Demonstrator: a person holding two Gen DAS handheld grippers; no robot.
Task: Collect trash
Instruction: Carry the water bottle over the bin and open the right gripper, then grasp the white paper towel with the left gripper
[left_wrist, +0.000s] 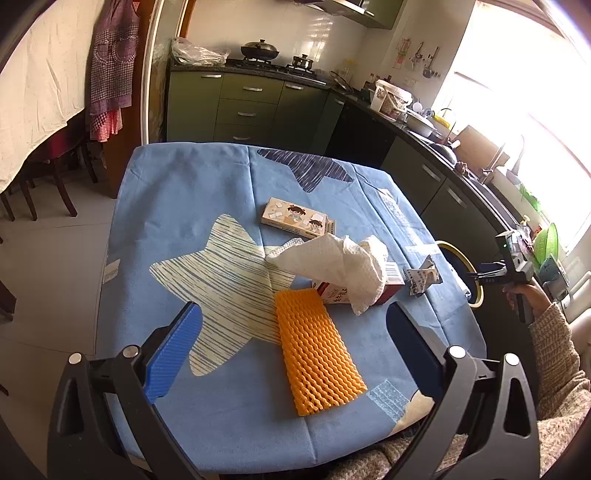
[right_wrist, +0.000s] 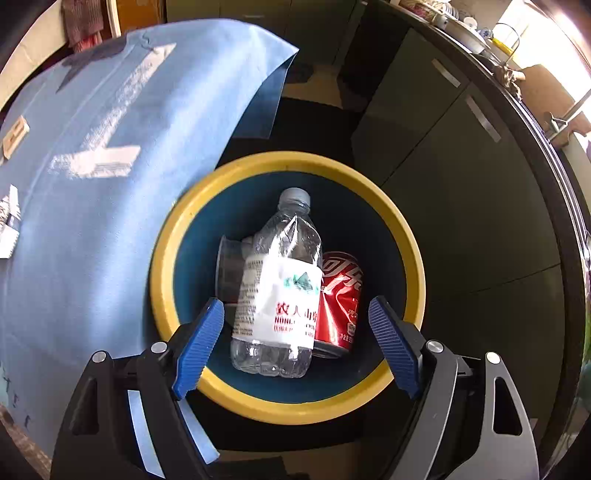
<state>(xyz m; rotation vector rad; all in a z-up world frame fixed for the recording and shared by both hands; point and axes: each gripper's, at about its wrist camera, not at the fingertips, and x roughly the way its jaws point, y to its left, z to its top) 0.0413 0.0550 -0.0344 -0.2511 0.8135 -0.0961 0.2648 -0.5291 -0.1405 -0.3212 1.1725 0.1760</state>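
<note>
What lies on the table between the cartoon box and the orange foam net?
In the left wrist view, a crumpled white paper towel draped over a red-and-white carton lies between the cartoon box and the orange foam net.

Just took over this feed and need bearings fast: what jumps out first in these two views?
In the right wrist view, a clear water bottle sits between the open right gripper pads, over a yellow-rimmed bin holding a red can. On the blue tablecloth, a bright orange foam sleeve lies ahead of the open left gripper, beside a crumpled white paper towel.
</note>
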